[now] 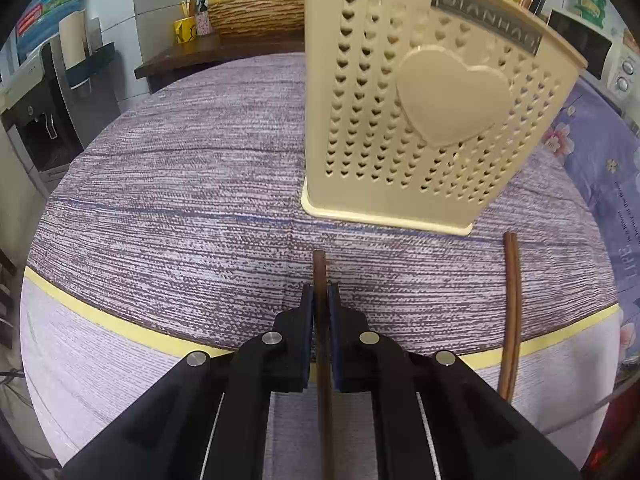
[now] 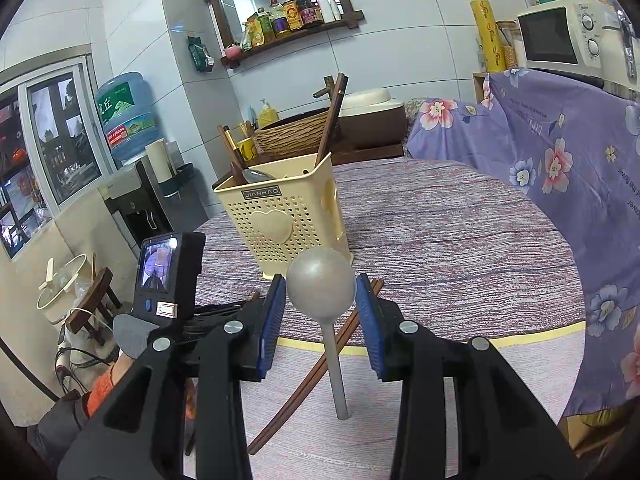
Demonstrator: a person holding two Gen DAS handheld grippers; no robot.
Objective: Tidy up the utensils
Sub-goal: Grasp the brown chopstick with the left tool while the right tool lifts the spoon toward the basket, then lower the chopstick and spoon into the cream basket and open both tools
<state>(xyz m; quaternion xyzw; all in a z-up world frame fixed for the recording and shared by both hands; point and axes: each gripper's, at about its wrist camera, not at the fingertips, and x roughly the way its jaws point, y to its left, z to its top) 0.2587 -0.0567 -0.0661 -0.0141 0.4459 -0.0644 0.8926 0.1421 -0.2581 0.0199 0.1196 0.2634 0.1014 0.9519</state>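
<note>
A cream utensil holder (image 1: pixel 416 112) with heart-shaped holes stands on the purple cloth, just ahead and right of my left gripper (image 1: pixel 320 300). The left gripper is shut on brown chopsticks (image 1: pixel 322 344) that run back between its pads. A second pair of brown chopsticks (image 1: pixel 511 312) lies on the cloth to the right. In the right wrist view the holder (image 2: pixel 280 216) contains chopsticks and a spoon. My right gripper (image 2: pixel 320 312) is open around a metal spoon (image 2: pixel 322 292) lying bowl-up on the table, pads either side of the bowl. Loose chopsticks (image 2: pixel 316 380) lie under it.
A flowered purple cloth (image 2: pixel 560 152) covers something at the right. A microwave (image 2: pixel 560 36) stands behind it. A wicker basket (image 2: pixel 292 136) and yellow cups sit on a dark shelf at the back. A water dispenser (image 2: pixel 132 184) stands left. The table's yellow-striped front edge (image 1: pixel 120 324) is near.
</note>
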